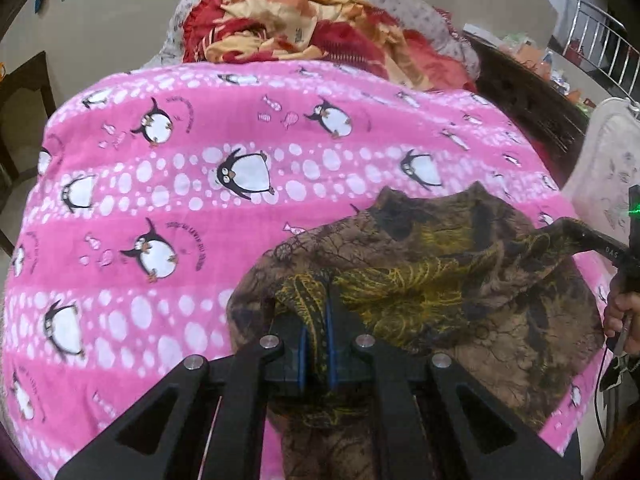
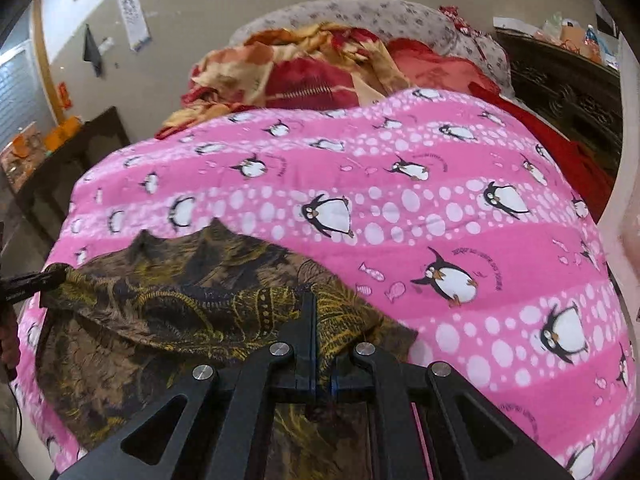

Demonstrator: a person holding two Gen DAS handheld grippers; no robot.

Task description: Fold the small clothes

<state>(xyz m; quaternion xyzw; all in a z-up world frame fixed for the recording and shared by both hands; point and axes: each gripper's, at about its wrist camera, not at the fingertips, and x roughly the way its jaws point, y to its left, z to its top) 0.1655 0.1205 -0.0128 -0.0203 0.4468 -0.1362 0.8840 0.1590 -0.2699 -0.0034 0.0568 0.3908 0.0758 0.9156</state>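
A small brown garment [image 1: 460, 280] with a yellow paisley print lies on the pink penguin blanket [image 1: 180, 200]. In the left wrist view my left gripper [image 1: 318, 320] is shut on one corner of its edge, with cloth bunched between the blue pads. At the right edge of that view my right gripper [image 1: 576, 232] pinches the other corner. The right wrist view shows the right gripper [image 2: 320, 320] shut on the garment [image 2: 180, 280], and the left gripper [image 2: 52, 274] holding the far corner. The held edge hangs stretched between them, above the garment's lower part.
A heap of red and orange bedding [image 1: 300, 28] and a grey patterned pillow [image 2: 360, 12] lie at the far end of the bed. Dark carved wood [image 2: 560, 92] runs along the right side. A dark table [image 2: 68, 160] stands to the left. A person's hand [image 1: 624, 316] grips the right tool.
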